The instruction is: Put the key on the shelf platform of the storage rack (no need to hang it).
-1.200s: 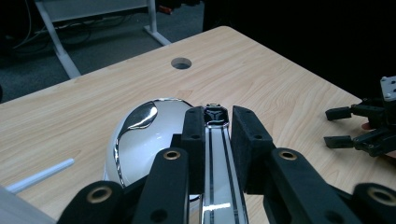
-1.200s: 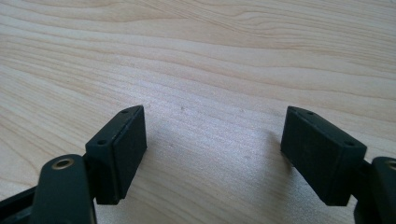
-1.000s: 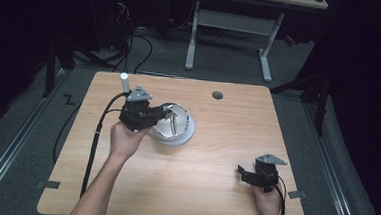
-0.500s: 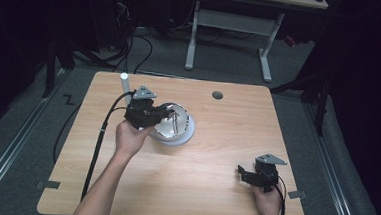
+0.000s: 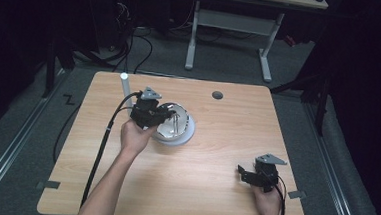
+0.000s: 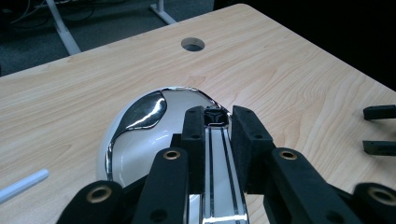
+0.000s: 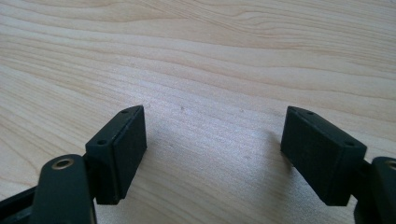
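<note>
White tube point(image 5: 125, 86) lies at the desk's point(image 5: 214, 184) left rear. Left gripper point(image 6: 213, 122) is clamped on the chrome handle point(image 6: 219, 177) of a white-and-chrome dome-shaped object point(image 5: 175, 125) left of centre. Right gripper point(image 7: 215, 154), jaws wide apart, hovers over bare wood near the right front.

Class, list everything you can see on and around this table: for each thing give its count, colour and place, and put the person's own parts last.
Table: one, light wood, centre of the high view.
Cable hole: one, dark, far middle of the table.
Ladle: one, shiny chrome, bowl down on the plate, handle in the left tool.
Plate: one, white, left of centre.
Tube: one, white, far left of the table.
Desk frame: one, white, on the floor beyond.
Left tool: black, shut on the ladle handle.
Right tool: black, open, near right corner.
</note>
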`<state>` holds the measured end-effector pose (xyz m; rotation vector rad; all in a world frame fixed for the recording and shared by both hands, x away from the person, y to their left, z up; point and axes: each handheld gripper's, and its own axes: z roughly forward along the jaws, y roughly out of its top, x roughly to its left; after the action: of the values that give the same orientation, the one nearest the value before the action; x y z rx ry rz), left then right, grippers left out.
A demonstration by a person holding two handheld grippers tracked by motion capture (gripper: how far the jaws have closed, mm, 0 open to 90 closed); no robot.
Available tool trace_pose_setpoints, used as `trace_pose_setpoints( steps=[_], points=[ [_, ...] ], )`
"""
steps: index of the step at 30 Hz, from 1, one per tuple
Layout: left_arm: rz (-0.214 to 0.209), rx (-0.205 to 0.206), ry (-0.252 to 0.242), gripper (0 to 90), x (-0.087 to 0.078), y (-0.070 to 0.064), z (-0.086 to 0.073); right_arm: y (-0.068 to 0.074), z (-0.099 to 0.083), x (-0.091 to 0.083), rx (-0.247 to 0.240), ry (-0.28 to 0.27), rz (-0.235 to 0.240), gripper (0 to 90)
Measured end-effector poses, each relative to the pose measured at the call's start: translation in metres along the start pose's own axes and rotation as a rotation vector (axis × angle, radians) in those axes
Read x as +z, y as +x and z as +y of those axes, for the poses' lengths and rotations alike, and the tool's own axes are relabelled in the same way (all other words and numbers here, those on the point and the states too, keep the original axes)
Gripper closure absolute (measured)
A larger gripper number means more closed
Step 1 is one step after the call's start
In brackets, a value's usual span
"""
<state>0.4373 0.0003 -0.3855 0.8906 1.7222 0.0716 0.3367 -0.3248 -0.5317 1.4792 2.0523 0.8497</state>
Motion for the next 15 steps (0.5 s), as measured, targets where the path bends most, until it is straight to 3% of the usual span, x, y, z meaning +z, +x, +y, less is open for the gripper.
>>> trace_pose_setpoints(
  steps=[15],
  points=[
    [0.038,-0.002,-0.018,75.5,0.023,0.007,-0.007,0.000,0.000,0.000,0.000,0.002,0.001,22.8]
  ],
)
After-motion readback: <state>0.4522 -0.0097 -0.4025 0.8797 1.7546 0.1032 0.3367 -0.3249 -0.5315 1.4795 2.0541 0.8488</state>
